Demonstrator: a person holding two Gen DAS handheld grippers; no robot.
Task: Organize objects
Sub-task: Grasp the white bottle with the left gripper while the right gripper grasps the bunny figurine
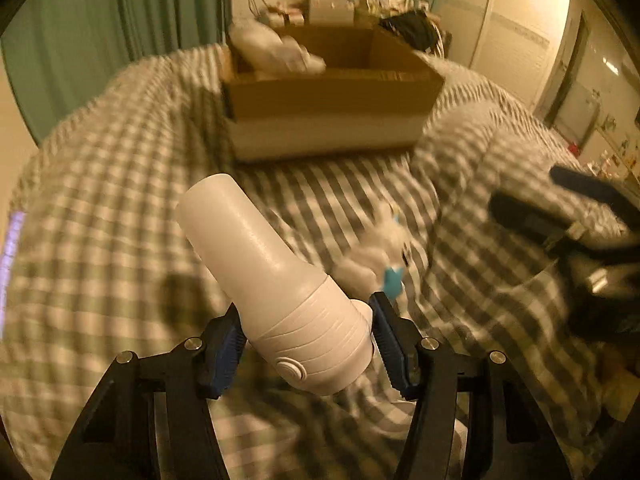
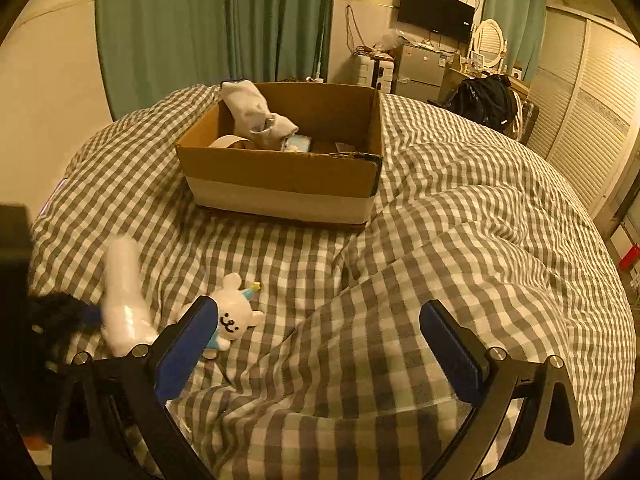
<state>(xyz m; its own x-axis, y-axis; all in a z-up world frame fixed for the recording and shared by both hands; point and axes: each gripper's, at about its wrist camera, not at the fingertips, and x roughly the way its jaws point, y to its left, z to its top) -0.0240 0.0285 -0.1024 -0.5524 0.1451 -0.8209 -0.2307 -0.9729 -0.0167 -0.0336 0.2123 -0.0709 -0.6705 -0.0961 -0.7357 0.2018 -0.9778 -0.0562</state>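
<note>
My left gripper (image 1: pixel 306 338) is shut on a white bottle-shaped device (image 1: pixel 272 280) and holds it above the checked bed, tilted up to the left. The device shows blurred in the right wrist view (image 2: pixel 122 300). A small white plush toy (image 2: pixel 232 312) with a blue body lies on the bed, just behind my right gripper's left finger; it also shows in the left wrist view (image 1: pixel 380 256). My right gripper (image 2: pixel 320 320) is open and empty over the bed. An open cardboard box (image 2: pixel 280 176) stands further back, holding white socks (image 2: pixel 256 114) and other items.
The checked duvet (image 2: pixel 460 240) is rumpled, with a raised fold on the right. Green curtains (image 2: pixel 200 20), a small fridge (image 2: pixel 420 68), a dark bag (image 2: pixel 488 100) and a wardrobe (image 2: pixel 580 120) stand beyond the bed. The right gripper shows in the left wrist view (image 1: pixel 580 232).
</note>
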